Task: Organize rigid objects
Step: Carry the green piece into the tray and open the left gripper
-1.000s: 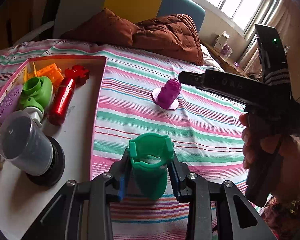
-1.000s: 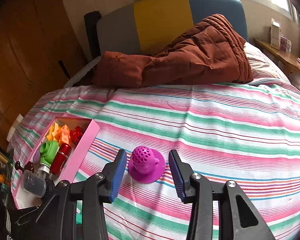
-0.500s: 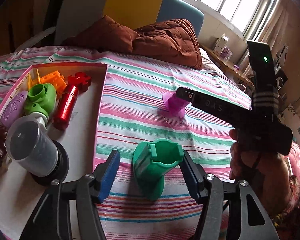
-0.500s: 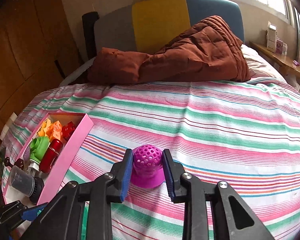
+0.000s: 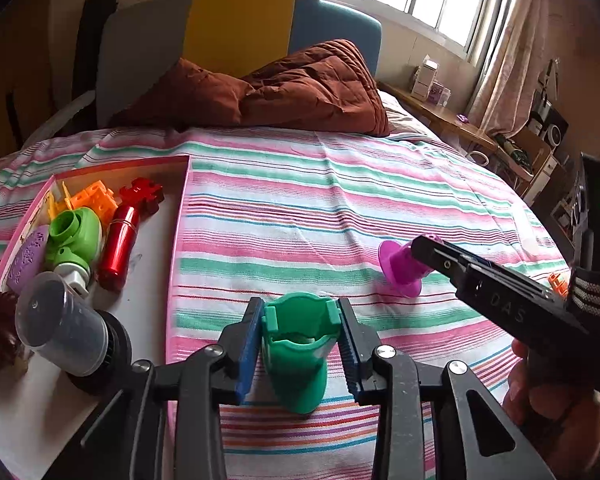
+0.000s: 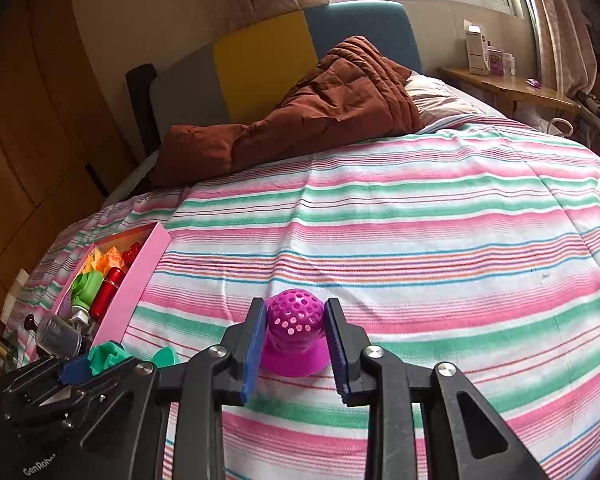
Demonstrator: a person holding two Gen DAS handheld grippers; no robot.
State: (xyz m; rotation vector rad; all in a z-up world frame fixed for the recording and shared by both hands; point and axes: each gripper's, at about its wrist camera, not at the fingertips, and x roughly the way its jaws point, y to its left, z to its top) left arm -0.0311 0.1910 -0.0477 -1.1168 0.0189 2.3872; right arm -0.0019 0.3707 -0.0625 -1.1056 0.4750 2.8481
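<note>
A green cup-shaped toy (image 5: 298, 356) stands on the striped bedspread between the blue pads of my left gripper (image 5: 300, 312). Its jaws are closing and the pads press on the toy's sides. My right gripper (image 6: 295, 320) is shut on a purple perforated dome toy (image 6: 296, 332), gripping the dome above its flared base. In the left wrist view this purple toy (image 5: 400, 268) hangs tilted, base to the left, at the tip of the right gripper (image 5: 424, 246). The green toy (image 6: 108, 356) also shows at the right wrist view's lower left.
A pink box (image 5: 180, 240) at the left holds a red cylinder (image 5: 120, 240), a light green piece (image 5: 74, 236), orange blocks (image 5: 94, 200), a purple oval (image 5: 28, 258) and a clear jar (image 5: 64, 328). A brown quilt (image 5: 292, 88) lies by the headboard. A small orange piece (image 5: 556, 282) lies right.
My left gripper opened around the green toy, then closed on it again. My right gripper closed on the purple toy and carried it, tilted, right and nearer in the left wrist view.
</note>
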